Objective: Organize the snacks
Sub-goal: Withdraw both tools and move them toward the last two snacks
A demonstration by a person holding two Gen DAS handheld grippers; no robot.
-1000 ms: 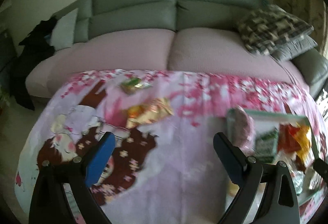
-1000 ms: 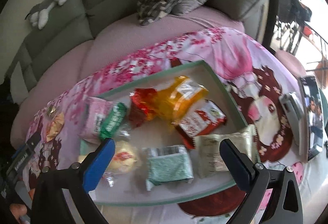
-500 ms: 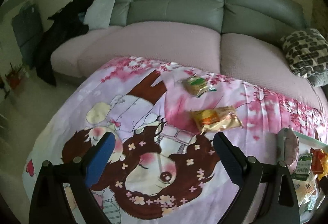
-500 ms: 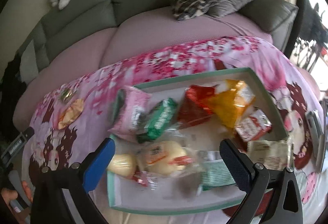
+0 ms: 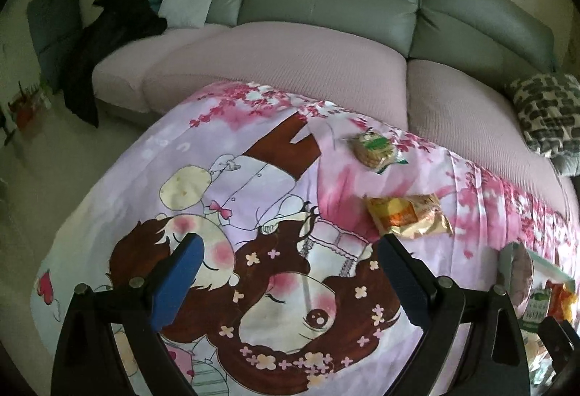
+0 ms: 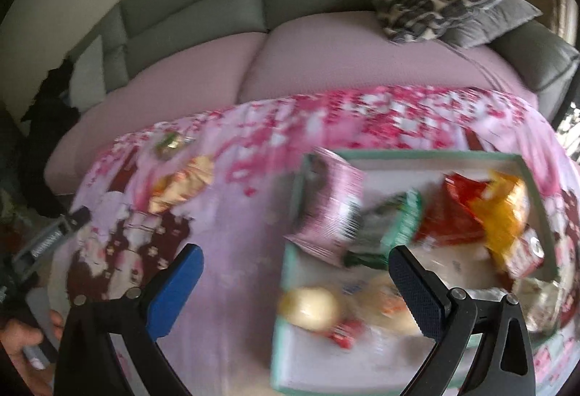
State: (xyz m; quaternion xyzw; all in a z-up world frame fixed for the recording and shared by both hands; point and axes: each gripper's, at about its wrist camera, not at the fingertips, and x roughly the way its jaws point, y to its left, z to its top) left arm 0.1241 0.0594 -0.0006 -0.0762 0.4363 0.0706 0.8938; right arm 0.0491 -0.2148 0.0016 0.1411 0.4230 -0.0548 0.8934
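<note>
Reaching phase, by the look of it: two strays out on the cartoon cloth (image 5: 253, 200), orange packet (image 5: 407, 216) and round biscuit pack (image 5: 373, 149), well apart from the green tray (image 6: 286, 287). Tray already crowded with pink, green, red, yellow packets. Left gripper (image 5: 286, 283) spread wide, empty, short of the orange packet. Right gripper (image 6: 295, 291) spread wide, empty, over the tray edge. Next: forward, straddle, close.
</note>
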